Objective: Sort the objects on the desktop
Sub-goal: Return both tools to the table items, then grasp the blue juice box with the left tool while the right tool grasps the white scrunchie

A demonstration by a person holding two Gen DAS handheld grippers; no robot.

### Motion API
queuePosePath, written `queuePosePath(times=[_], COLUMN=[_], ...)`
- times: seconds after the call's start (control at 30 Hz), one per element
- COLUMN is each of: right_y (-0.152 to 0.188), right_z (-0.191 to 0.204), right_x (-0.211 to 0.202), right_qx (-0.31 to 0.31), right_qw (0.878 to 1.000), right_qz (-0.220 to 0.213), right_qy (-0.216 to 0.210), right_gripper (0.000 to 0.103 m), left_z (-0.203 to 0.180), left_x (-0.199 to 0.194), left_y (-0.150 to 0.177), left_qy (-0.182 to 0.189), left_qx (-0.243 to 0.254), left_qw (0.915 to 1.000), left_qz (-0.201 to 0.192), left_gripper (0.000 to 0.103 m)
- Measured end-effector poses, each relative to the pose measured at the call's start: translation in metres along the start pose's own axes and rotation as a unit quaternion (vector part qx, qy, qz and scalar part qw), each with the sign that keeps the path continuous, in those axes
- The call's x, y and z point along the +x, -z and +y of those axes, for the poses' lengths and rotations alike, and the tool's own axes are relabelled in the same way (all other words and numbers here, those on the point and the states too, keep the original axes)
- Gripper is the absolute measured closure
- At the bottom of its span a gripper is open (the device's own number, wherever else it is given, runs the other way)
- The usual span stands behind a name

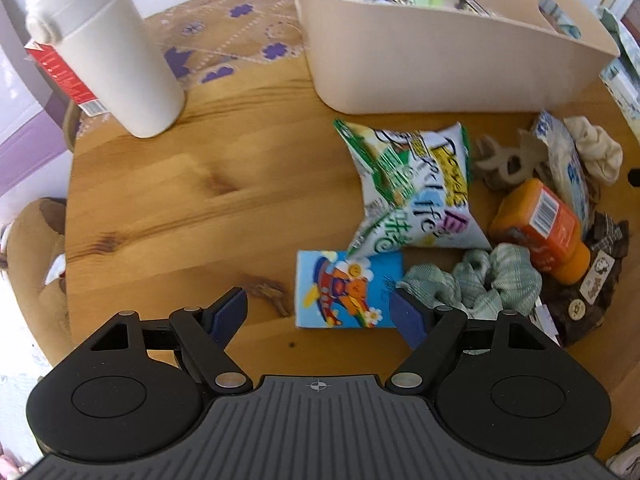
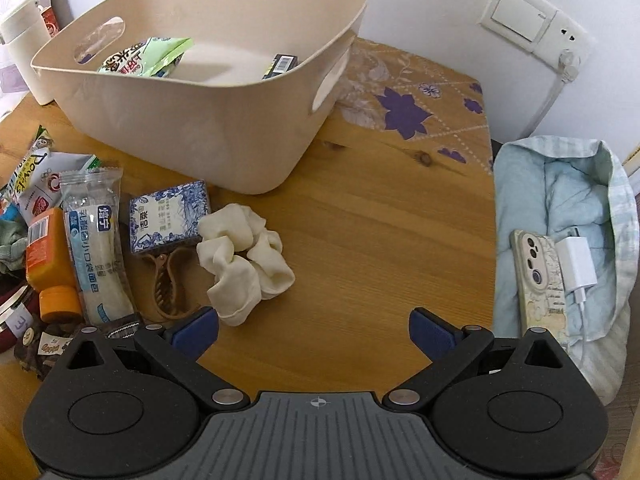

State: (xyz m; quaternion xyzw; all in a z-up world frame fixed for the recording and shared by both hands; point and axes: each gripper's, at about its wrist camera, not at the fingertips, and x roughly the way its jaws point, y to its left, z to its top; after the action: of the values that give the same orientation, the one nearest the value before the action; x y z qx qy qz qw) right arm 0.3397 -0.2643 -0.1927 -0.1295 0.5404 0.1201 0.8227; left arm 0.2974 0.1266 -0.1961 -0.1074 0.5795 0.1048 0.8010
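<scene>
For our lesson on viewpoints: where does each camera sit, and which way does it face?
Left wrist: on the left tool, looking steeply down at the blue card, snack bag and table; only its open fingers show.
Right wrist: on the right tool, looking down at the white scrunchie; its fingers are open too.
Shared: beige bin, orange bottle.

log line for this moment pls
left gripper open over blue card | right gripper open near white scrunchie | bin partly filled
</scene>
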Motion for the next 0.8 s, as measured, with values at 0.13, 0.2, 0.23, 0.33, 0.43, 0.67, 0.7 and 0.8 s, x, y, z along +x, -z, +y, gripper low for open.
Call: queuePosePath(times=[0.13,0.2,0.23,0.33,0.43,0.67,0.7,0.8], right_y=[-0.004,-0.007,-0.008,-0.012,-0.015,-0.021,-0.022,-0.023], right_z=[0.007,0.009,0.011,0.015,0.019,0.023,0.023,0.025], right_x=[0.005,0.007,0.008,0.012,0.017,0.034,0.035,0.038], right_qx=[-0.013,-0.021,-0.025,-0.034,-0.040,-0.042,-0.042,-0.044], right_qw=[1.000,1.000,1.000,0.999,0.999,0.999,0.999,0.999], right_qz=[0.000,-0.002,-0.003,-0.002,0.000,0.004,0.004,0.013], right_qy=[-0.001,-0.001,-0.001,-0.001,0.000,-0.002,-0.004,-0.016], right_gripper=[0.000,0.000,0.000,0.000,0.000,0.001,0.007,0.021], left_z=[-0.005,-0.008,-0.008,-0.009,-0.011,-0.010,-0.009,-0.011], left_x=[0.006,0.008,0.010,0.015,0.023,0.034,0.034,0.034], left_y=[0.001,0.000,0.000,-0.003,-0.004,-0.009,-0.010,-0.012], left_qy=[0.005,0.004,0.006,0.009,0.003,0.002,0.003,0.002], left_qx=[-0.002,-0.004,-0.006,-0.012,-0.013,-0.035,-0.040,-0.041], left_qw=[1.0000,1.0000,1.0000,0.9998,0.9997,0.9991,0.9989,0.9989], left_qz=[0.004,0.004,0.005,0.010,0.021,0.024,0.024,0.021], left_gripper=[0.024,0.024,0.024,0.024,0.024,0.023,0.023,0.024])
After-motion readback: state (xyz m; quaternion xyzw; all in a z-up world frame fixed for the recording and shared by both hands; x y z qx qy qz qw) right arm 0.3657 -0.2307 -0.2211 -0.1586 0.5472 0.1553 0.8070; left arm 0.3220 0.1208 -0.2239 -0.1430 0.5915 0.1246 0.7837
